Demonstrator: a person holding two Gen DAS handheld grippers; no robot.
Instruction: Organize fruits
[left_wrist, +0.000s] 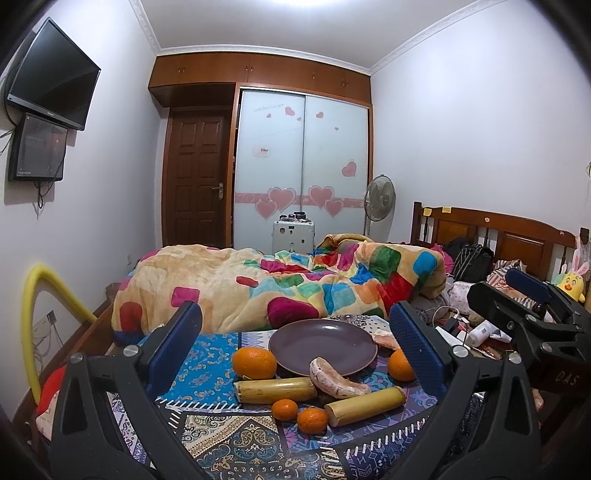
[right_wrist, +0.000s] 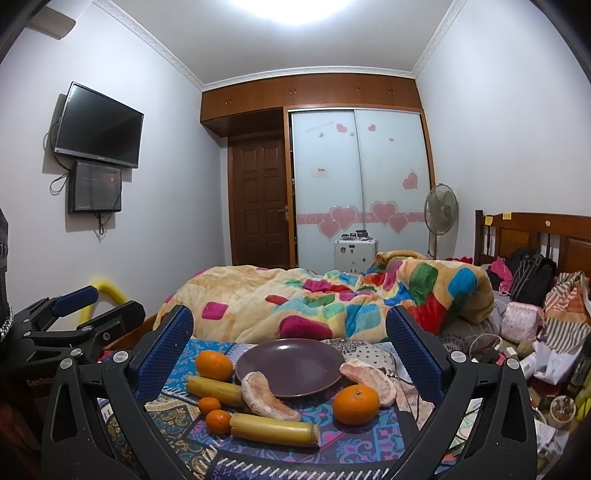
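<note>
One patterned cloth (right_wrist: 258, 450) spreads across the near surface, and everything in play sits on it. Behind it, one bed heaped with a colourful quilt (left_wrist: 295, 288).

One purple plate (right_wrist: 291, 367), bare, dead centre. Around its near rim, the fruit count: two sugarcane pieces — one (right_wrist: 275, 428) lying nearest the right camera, the other (right_wrist: 214, 389) off to the plate's left. Two peeled pomelo segments: one (right_wrist: 267, 400) leaning against the plate's front edge, one (right_wrist: 369, 376) just beside its right rim. Two large oranges: one (right_wrist: 214, 365) at the plate's left, one (right_wrist: 356, 403) at front right. And two small tangerines (right_wrist: 208, 405) (right_wrist: 218, 421), close together beside the cane.

Left gripper (left_wrist: 295, 347) spread wide, blue pads apart, nothing between them, hanging over the spread. Right gripper (right_wrist: 290, 352) likewise splayed, empty, framing the plate. Eight pieces of fruit, all off the plate.
</note>
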